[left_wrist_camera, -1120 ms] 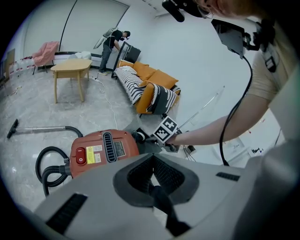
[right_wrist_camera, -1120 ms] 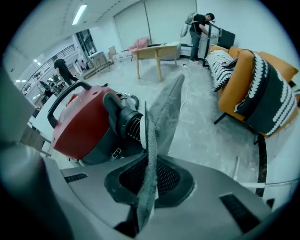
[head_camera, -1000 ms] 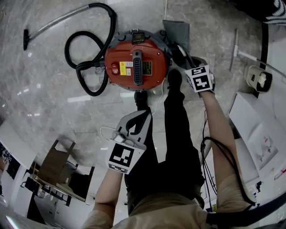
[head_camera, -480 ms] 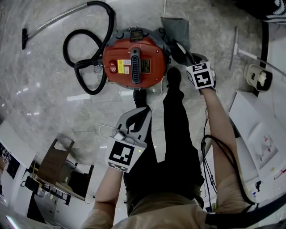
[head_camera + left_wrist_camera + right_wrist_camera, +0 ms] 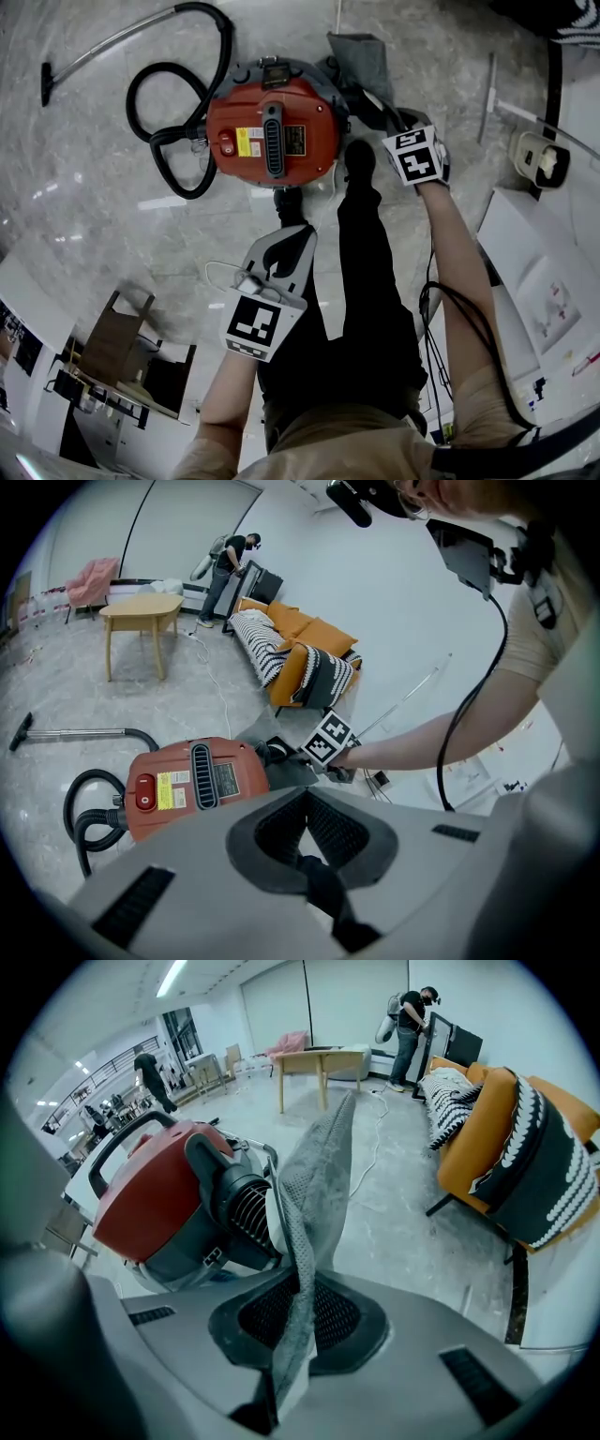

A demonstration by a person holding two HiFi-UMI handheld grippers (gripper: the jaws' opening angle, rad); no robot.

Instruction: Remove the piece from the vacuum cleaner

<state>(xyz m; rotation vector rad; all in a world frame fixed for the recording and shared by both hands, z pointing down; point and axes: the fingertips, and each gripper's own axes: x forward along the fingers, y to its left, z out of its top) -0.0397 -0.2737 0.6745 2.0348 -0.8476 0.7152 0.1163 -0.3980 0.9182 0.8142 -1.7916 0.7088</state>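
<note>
Head view, nearest first: the person's dark trouser leg (image 5: pixel 370 281) runs down the middle of the frame to a shoe beside the machine.

Left gripper (image 5: pixel 306 795): held over the legs, pointed towards the vacuum cleaner (image 5: pixel 267 131) but well short of it. Fingers clenched tip to tip, nothing grasped.

Right gripper (image 5: pixel 300 1279): held out beyond the left one on an extended arm, on the right side of the machine. Fingers clenched on the grey mesh piece (image 5: pixel 319 1176). Fabric runs up between the pads and stands as a tall folded flap.

Piece location: in the right fingers, just beside the dark vented housing on the machine's side. In the head view it shows as a grey patch at the upper right of the red body. Whether its lower edge is attached to the machine cannot be told.

Vacuum cleaner: red domed top with a black handle, standing on the marble floor (image 5: pixel 84 187). Black hose (image 5: pixel 167 141) is looped on its left side, and a thin wand (image 5: pixel 103 42) lies further off.

Background: orange sofa (image 5: pixel 487 1138) with striped cushions.
</note>
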